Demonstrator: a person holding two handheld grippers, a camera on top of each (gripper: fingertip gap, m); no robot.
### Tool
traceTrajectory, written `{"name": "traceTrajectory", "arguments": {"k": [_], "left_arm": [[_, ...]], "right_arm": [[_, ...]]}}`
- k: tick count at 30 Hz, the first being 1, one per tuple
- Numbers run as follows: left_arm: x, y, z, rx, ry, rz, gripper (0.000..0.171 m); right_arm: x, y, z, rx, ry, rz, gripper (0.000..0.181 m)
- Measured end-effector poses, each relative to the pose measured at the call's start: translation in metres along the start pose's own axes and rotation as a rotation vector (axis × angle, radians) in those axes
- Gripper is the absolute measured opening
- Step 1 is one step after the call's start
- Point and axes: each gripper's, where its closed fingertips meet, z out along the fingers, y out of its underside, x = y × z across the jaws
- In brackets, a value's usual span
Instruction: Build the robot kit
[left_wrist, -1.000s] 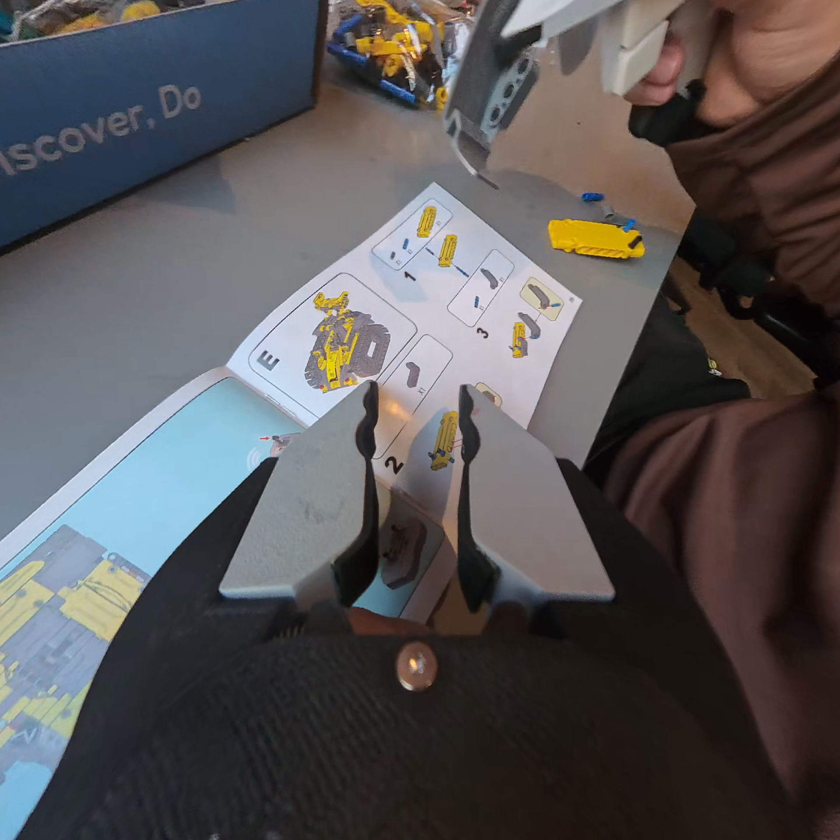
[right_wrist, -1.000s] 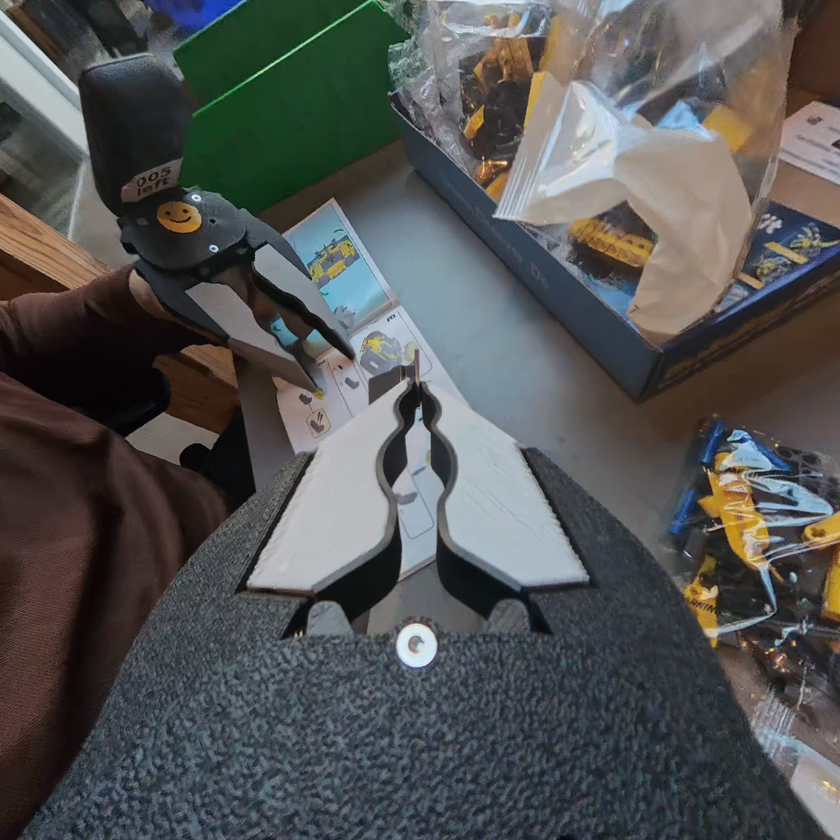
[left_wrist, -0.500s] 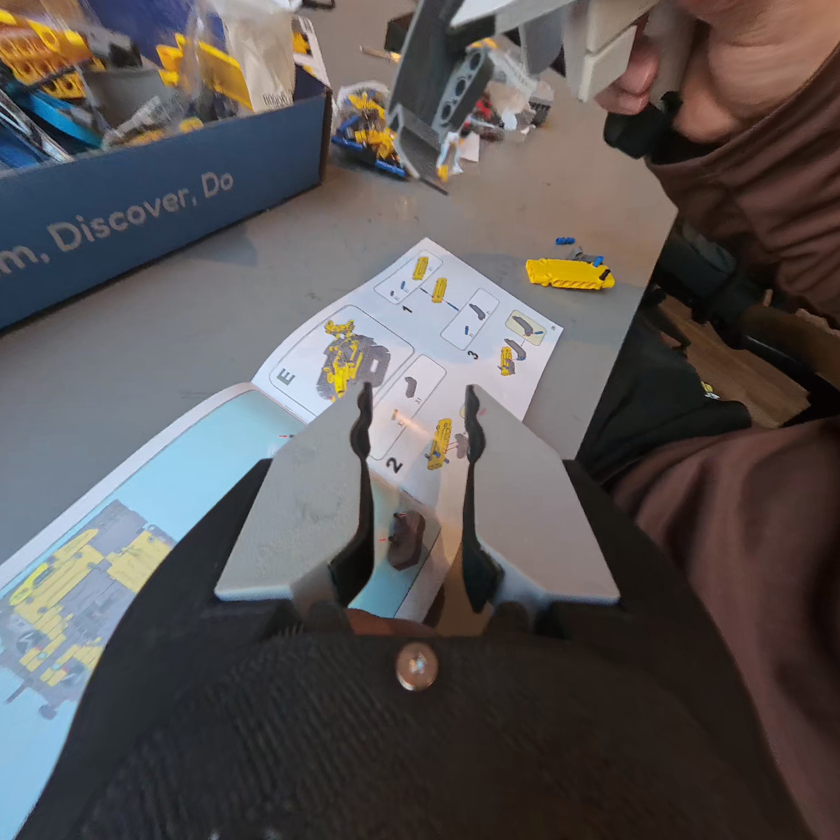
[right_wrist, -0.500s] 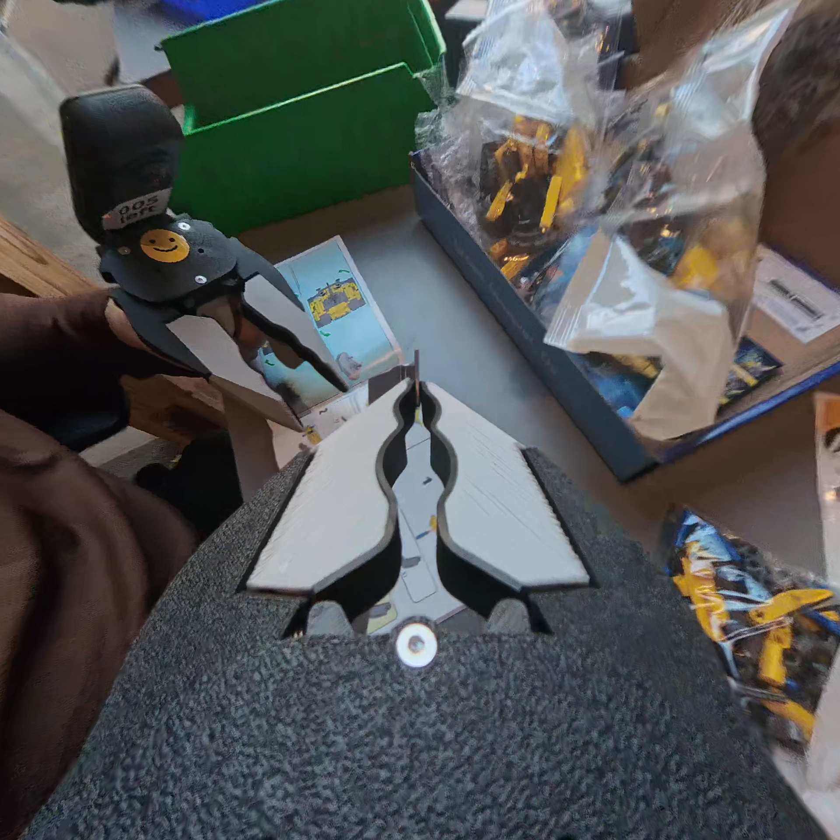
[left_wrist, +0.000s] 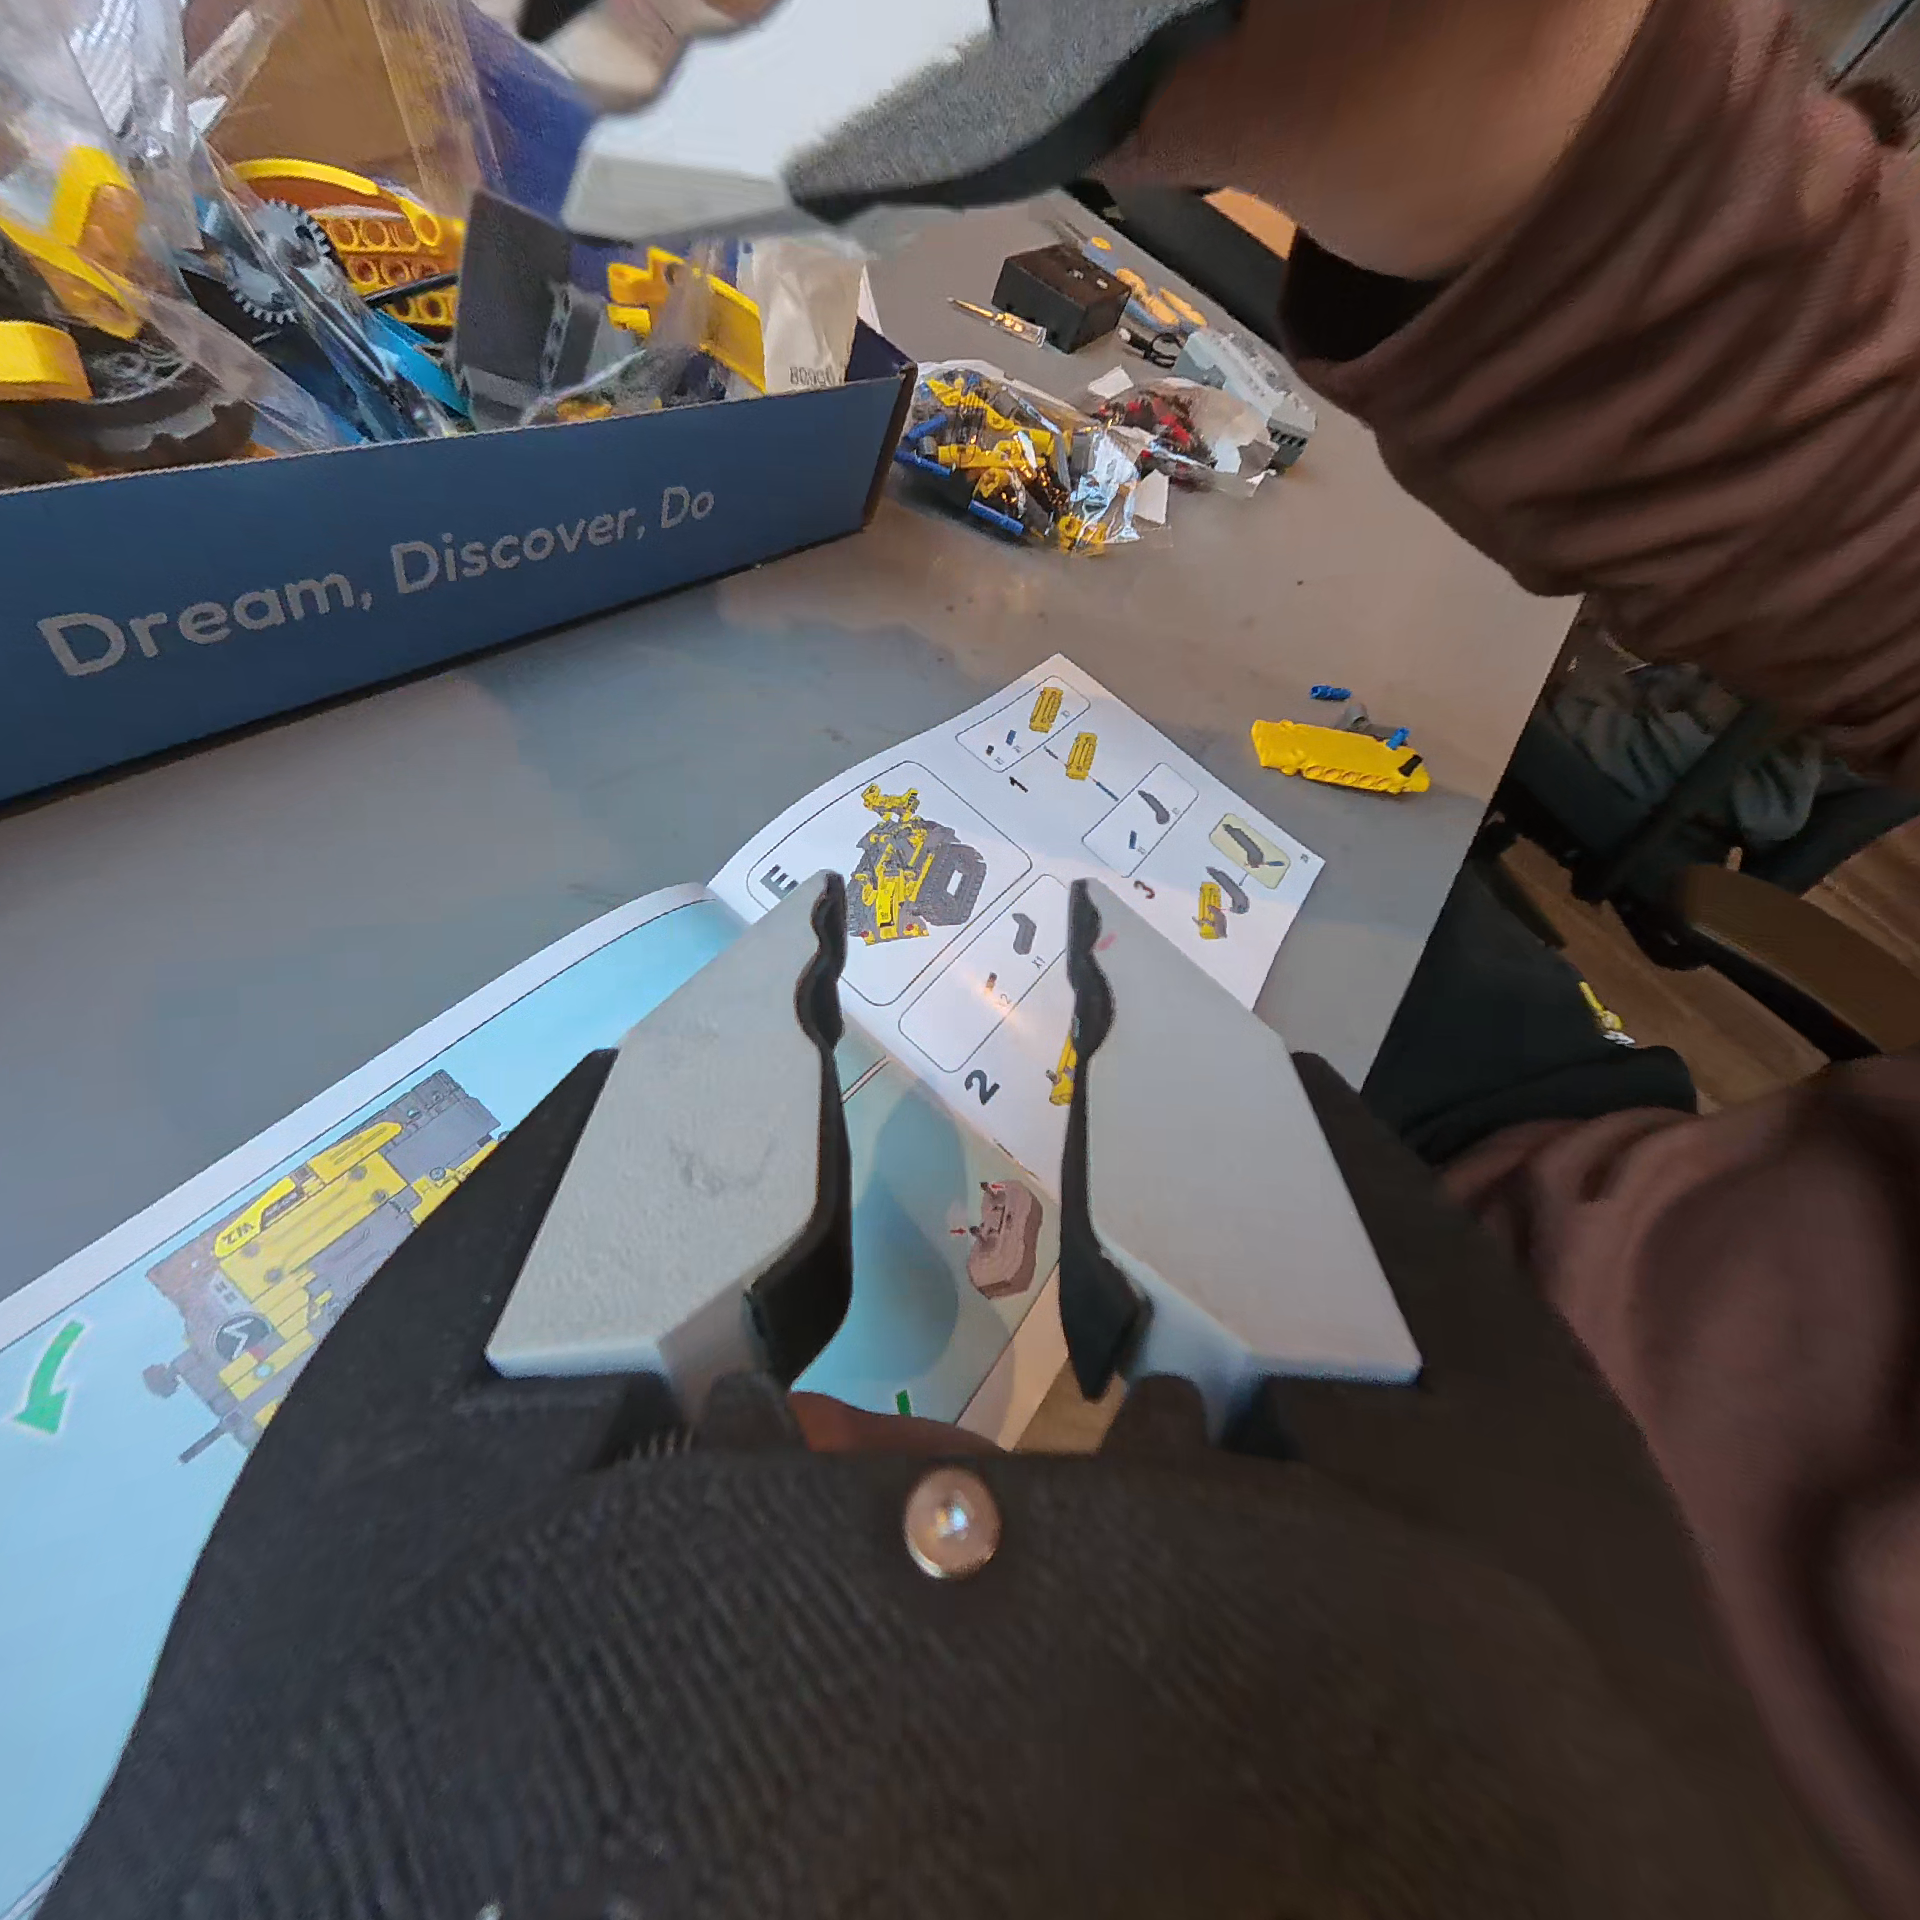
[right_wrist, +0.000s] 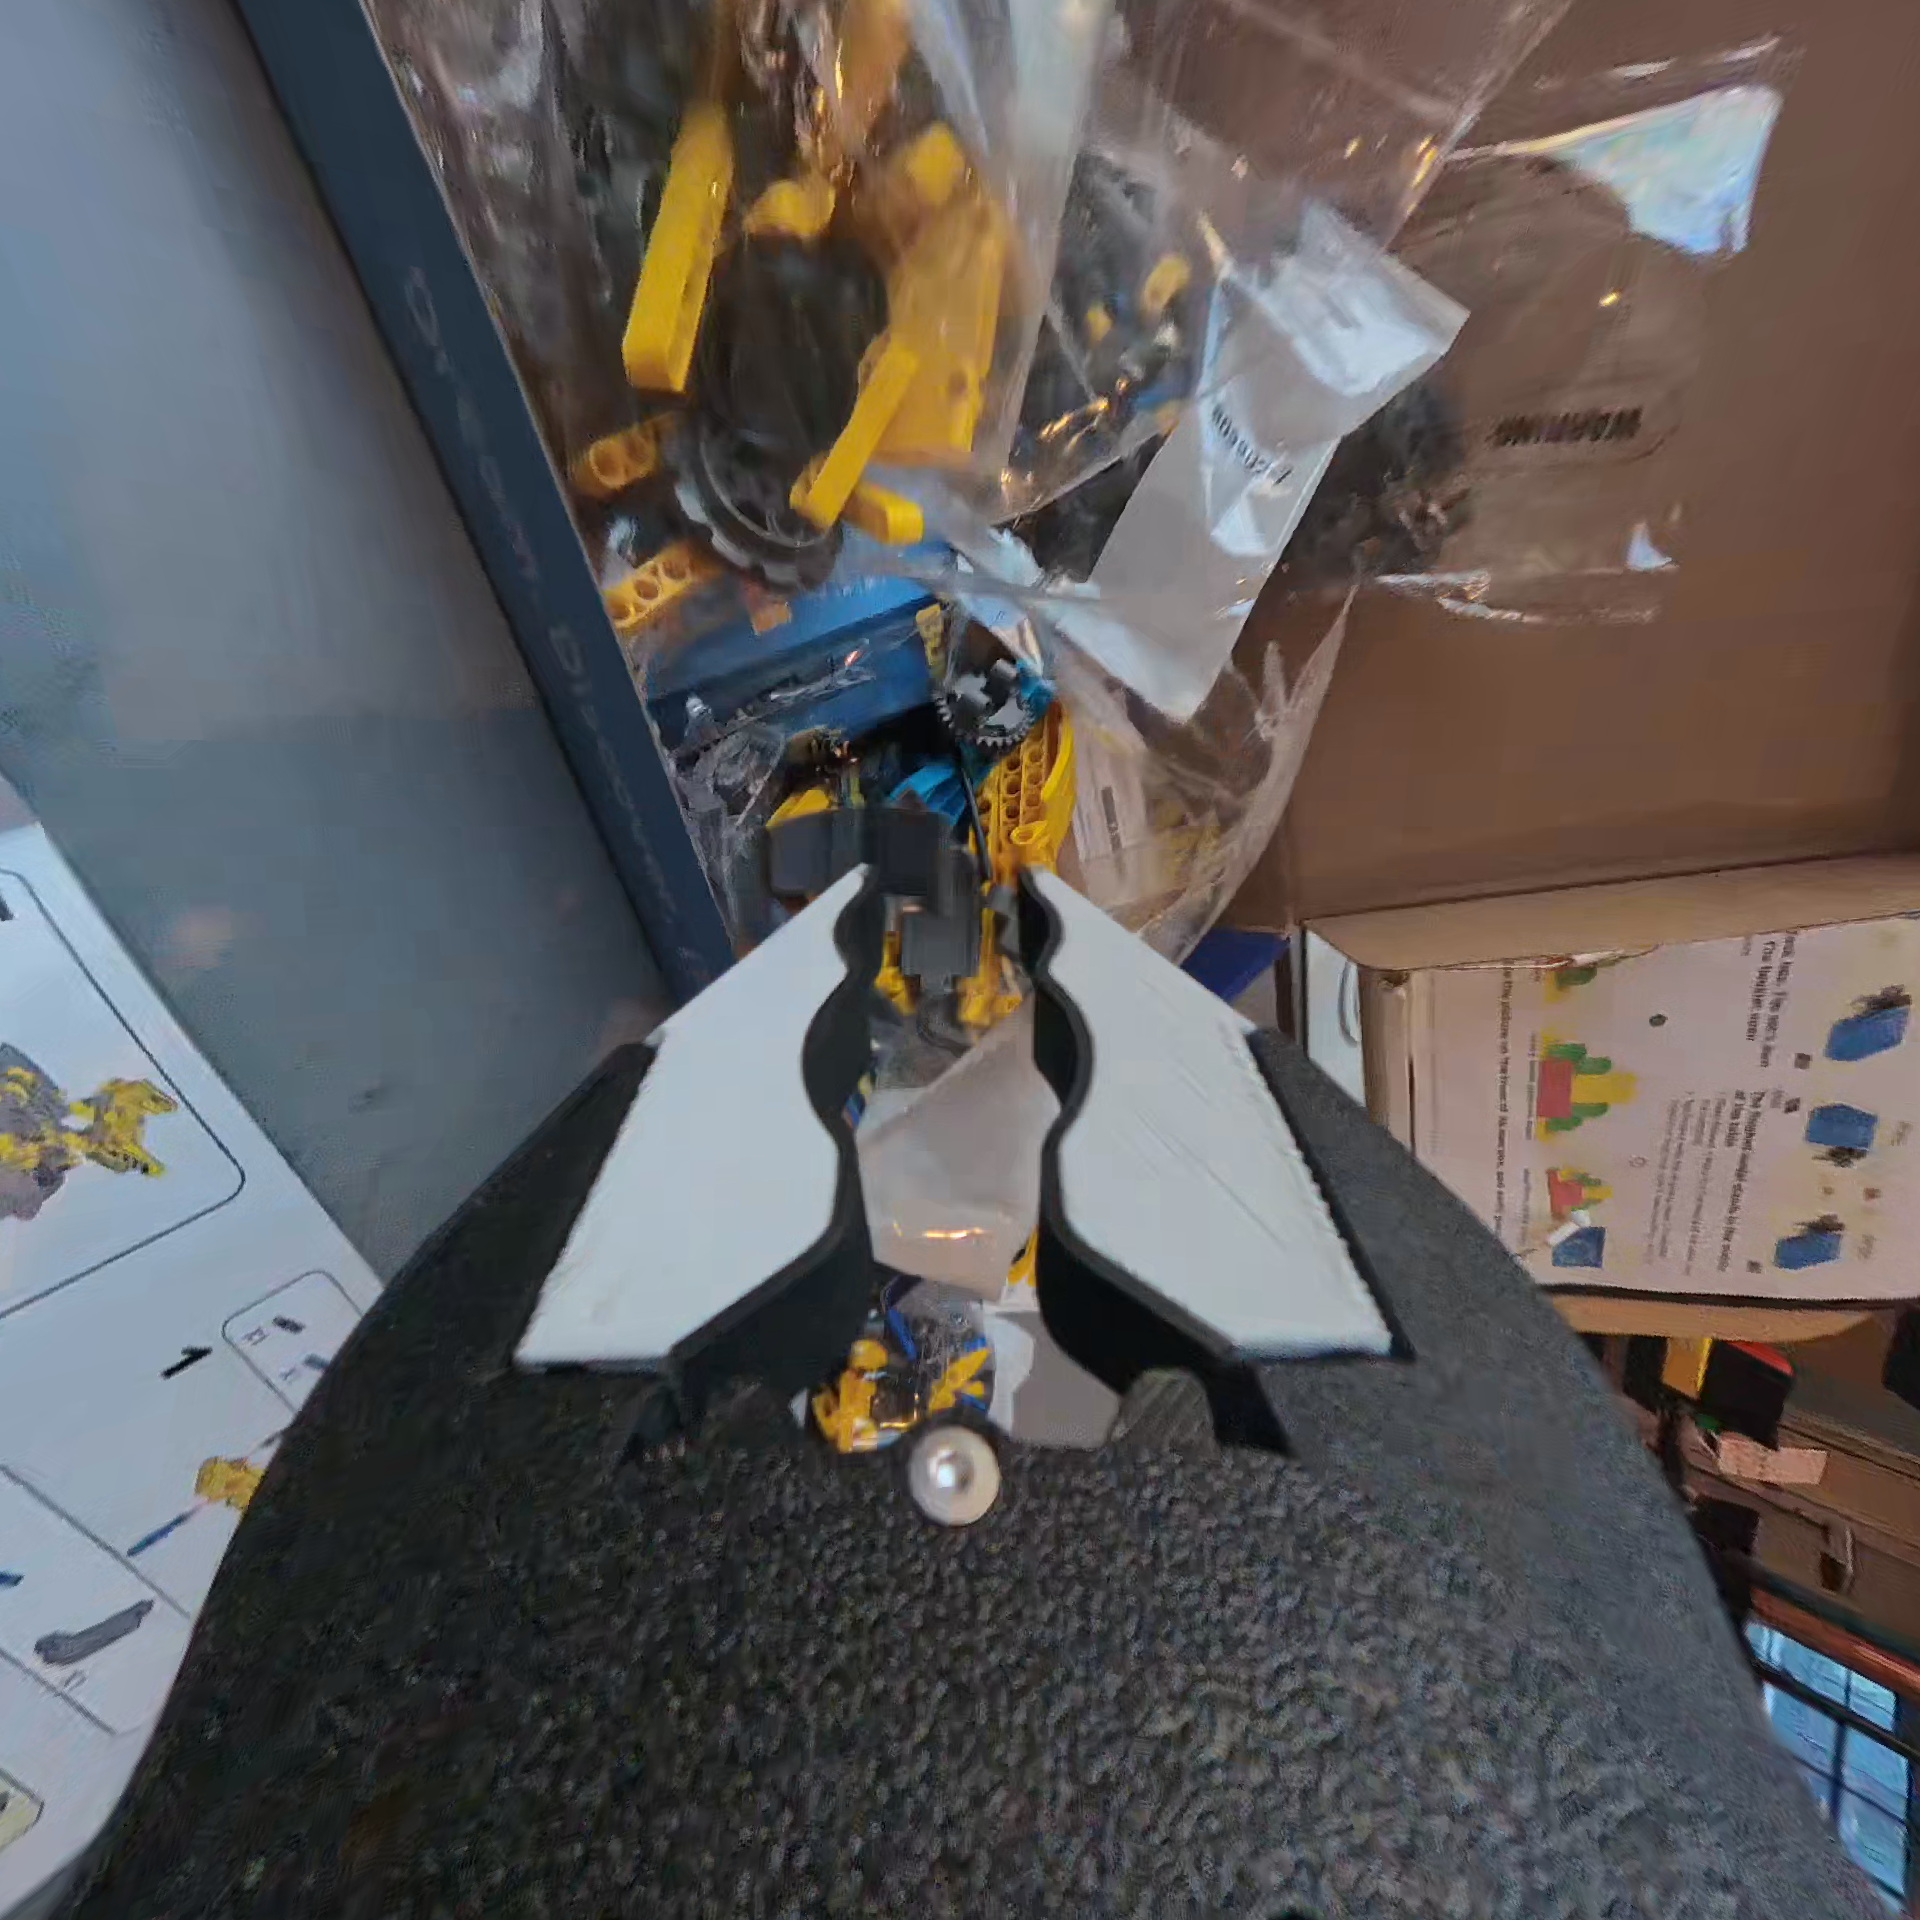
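**Visitor:** What's the scene by the blue box (left_wrist: 416, 540)?

**Onlooker:** A person in brown sleeves, a tool in each hand, at a grey worktop (left_wrist: 312, 883). The right tool (right_wrist: 943, 894) hangs over the box's open top, jaws parted. A dark grey piece (right_wrist: 914, 883) sits right at its tips. Whether they touch it, I cannot tell.

**Visitor:** And inside the box?

**Onlooker:** Clear bags (right_wrist: 831, 312) of yellow, black and blue parts, heaped against the box wall. Bagged that way, I'd judge, so the small parts stay together.

**Visitor:** The other tool?

**Onlooker:** The left tool (left_wrist: 951, 904) is released and empty, held in front of the box above an instruction booklet (left_wrist: 1039, 831). The booklet lies open and flat just before the box's long side, its pages face up, presumably for reading.

**Visitor:** Anything loose?

**Onlooker:** A yellow beam (left_wrist: 1335, 758) with tiny blue pins beside it lies well to the right of the box, near the worktop's edge. A smaller bag (left_wrist: 1018, 457) rests just off the box's right corner. A black block (left_wrist: 1060, 286) sits beyond that corner.
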Motion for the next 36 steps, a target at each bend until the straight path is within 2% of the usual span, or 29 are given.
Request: {"name": "traceTrajectory", "arguments": {"k": [2, 5, 7, 9, 12, 14, 15, 17, 18, 19, 21, 22, 25, 32, 36], "left_arm": [[-0.001, -0.002, -0.002, 0.015, 0.011, -0.022, 0.04], [-0.009, -0.004, 0.0, 0.012, -0.02, -0.029, 0.042], [-0.016, -0.017, 0.002, 0.017, -0.073, 0.008, 0.041], [-0.018, -0.043, 0.007, 0.037, -0.092, 0.042, 0.038], [-0.04, -0.088, 0.025, 0.058, -0.199, 0.141, 0.032], [-0.06, -0.106, 0.045, 0.014, -0.241, 0.154, 0.03], [-0.067, -0.111, 0.055, -0.013, -0.243, 0.151, 0.031], [-0.081, -0.12, 0.071, -0.048, -0.274, 0.16, 0.031], [-0.088, -0.122, 0.077, -0.061, -0.301, 0.175, 0.031], [-0.094, -0.122, 0.084, -0.086, -0.322, 0.19, 0.031], [-0.106, -0.12, 0.095, -0.148, -0.366, 0.209, 0.029], [-0.109, -0.118, 0.1, -0.173, -0.371, 0.223, 0.026], [-0.113, -0.118, 0.115, -0.234, -0.372, 0.287, 0.019], [-0.137, -0.105, 0.145, -0.414, -0.414, 0.317, 0.009], [-0.142, -0.1, 0.148, -0.476, -0.425, 0.264, 0.015]], "right_arm": [[-0.004, 0.0, -0.01, 0.032, -0.036, 0.02, 0.028], [0.003, -0.002, -0.043, 0.167, -0.038, 0.12, 0.028], [0.009, 0.005, -0.062, 0.233, -0.042, 0.205, 0.028], [0.009, 0.014, -0.073, 0.284, -0.077, 0.289, 0.028], [0.006, 0.033, -0.078, 0.313, -0.103, 0.355, 0.028], [0.005, 0.037, -0.077, 0.332, -0.126, 0.39, 0.028], [0.002, 0.033, -0.075, 0.351, -0.158, 0.416, 0.032], [-0.001, 0.023, -0.063, 0.346, -0.189, 0.444, 0.055], [0.0, 0.022, -0.051, 0.311, -0.166, 0.432, 0.069], [0.001, 0.023, -0.039, 0.27, -0.138, 0.4, 0.069], [0.0, 0.037, -0.015, 0.178, -0.115, 0.341, 0.042], [-0.002, 0.045, -0.008, 0.154, -0.125, 0.338, 0.034], [0.002, 0.053, -0.016, 0.242, -0.168, 0.431, 0.023], [0.002, 0.063, -0.026, 0.364, -0.288, 0.57, 0.031], [0.007, 0.059, -0.035, 0.441, -0.291, 0.594, 0.031]]}}
